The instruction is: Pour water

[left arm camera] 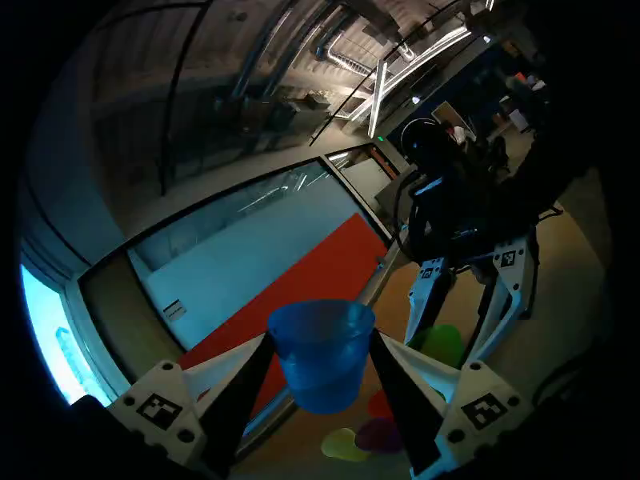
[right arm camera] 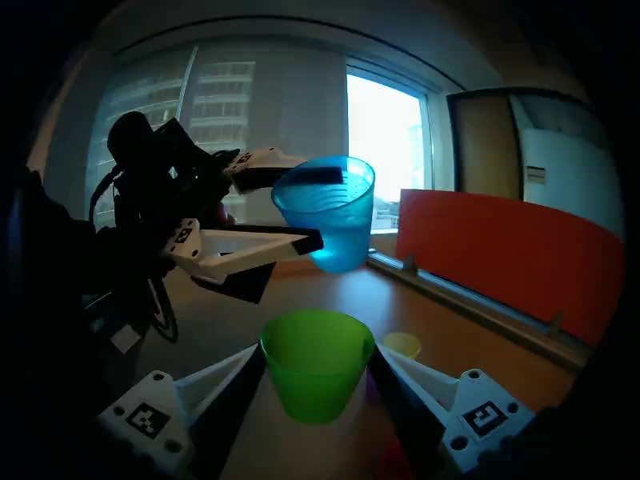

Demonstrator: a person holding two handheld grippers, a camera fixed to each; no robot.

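Note:
A translucent blue cup (left arm camera: 322, 354) is held in the air between the fingers of my left gripper (left arm camera: 322, 364), tilted in the left gripper view. From the right gripper view the same blue cup (right arm camera: 328, 210) hangs above and beyond, gripped by the left gripper (right arm camera: 308, 208), and holds some water. My right gripper (right arm camera: 318, 376) is shut on a green cup (right arm camera: 318, 364), held upright below the blue one. In the left gripper view the right gripper (left arm camera: 462, 320) stands farther off with the green cup (left arm camera: 438, 344) between its fingers.
A wooden table (right arm camera: 448, 336) runs beneath, with a yellow coaster (right arm camera: 402, 344) on it. Yellow and purple coasters (left arm camera: 364, 438) lie below the left gripper. A red panel (right arm camera: 512, 256) and windows (right arm camera: 384, 144) stand along the table's far edge.

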